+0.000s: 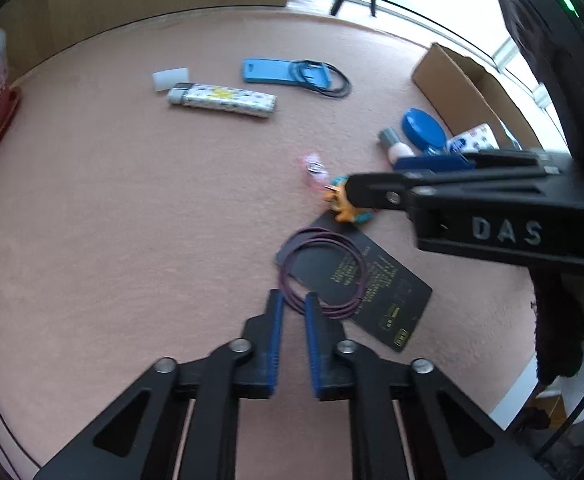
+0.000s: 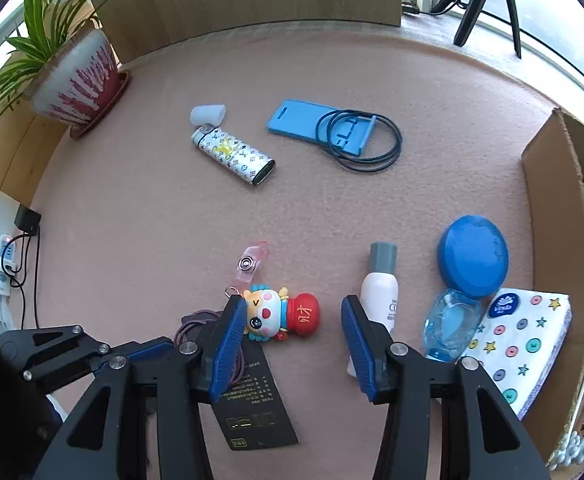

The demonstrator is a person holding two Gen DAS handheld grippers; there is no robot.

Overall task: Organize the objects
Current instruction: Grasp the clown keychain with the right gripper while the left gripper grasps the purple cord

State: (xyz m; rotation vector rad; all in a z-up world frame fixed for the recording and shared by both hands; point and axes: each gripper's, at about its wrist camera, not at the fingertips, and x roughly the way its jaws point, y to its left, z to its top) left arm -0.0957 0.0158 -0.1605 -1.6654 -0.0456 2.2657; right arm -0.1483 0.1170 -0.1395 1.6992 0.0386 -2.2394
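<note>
A cartoon doll keychain [image 2: 279,314] with a pink strap [image 2: 249,264] lies on the pink mat; my right gripper [image 2: 292,312] is open, its fingers either side of the doll. In the left wrist view the right gripper [image 1: 356,190] hides most of the doll [image 1: 344,210]. My left gripper [image 1: 292,300] is nearly closed with a small gap, just before a purple cord loop [image 1: 324,272] lying on a black card [image 1: 376,292]. The card [image 2: 251,400] and cord [image 2: 195,320] also show in the right wrist view.
A patterned lighter-shaped case [image 2: 231,154] with loose cap [image 2: 207,114], a blue holder [image 2: 320,126] with black cord [image 2: 360,140], a white bottle [image 2: 378,284], blue lid [image 2: 474,254], clear bottle [image 2: 450,326], tissue pack [image 2: 524,336], cardboard box [image 2: 552,168], potted plant [image 2: 75,80].
</note>
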